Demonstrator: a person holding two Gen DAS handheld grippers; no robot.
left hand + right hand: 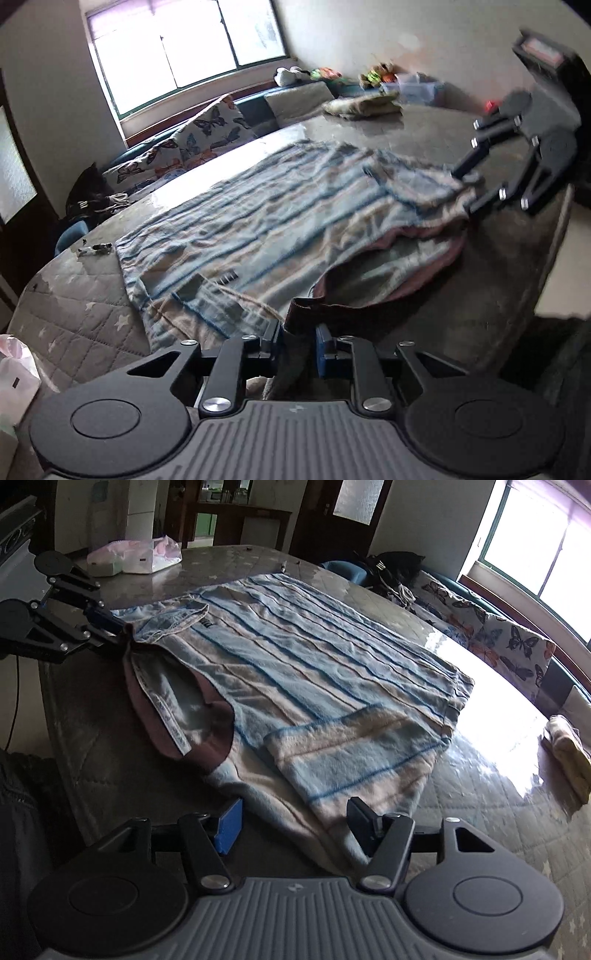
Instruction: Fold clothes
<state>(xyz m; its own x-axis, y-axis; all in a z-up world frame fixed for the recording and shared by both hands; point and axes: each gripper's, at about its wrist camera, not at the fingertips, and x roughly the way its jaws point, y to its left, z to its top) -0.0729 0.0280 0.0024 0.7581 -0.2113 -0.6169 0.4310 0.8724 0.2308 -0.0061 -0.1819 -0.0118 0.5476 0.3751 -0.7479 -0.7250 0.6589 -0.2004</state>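
A blue, white and pink striped sweater [266, 218] lies spread on the quilted grey table [85, 317], its brown collar toward me and both sleeves folded inward. It also shows in the right wrist view [314, 657]. My left gripper [298, 341] is shut on the brown collar edge [306, 306] at the near side; it shows in the right wrist view [118, 631] at the far left, pinching the collar. My right gripper [295, 823] is open, its jaws on either side of the sweater's shoulder edge. It also shows in the left wrist view [471, 190] at the sweater's far corner.
A folded beige garment [365, 103] lies at the table's far end, also seen in the right wrist view [569, 749]. A white plastic bag [136, 555] sits on the opposite corner. A butterfly-print bench [509, 642] runs under the window. Small dark items [94, 249] lie near the sweater's hem.
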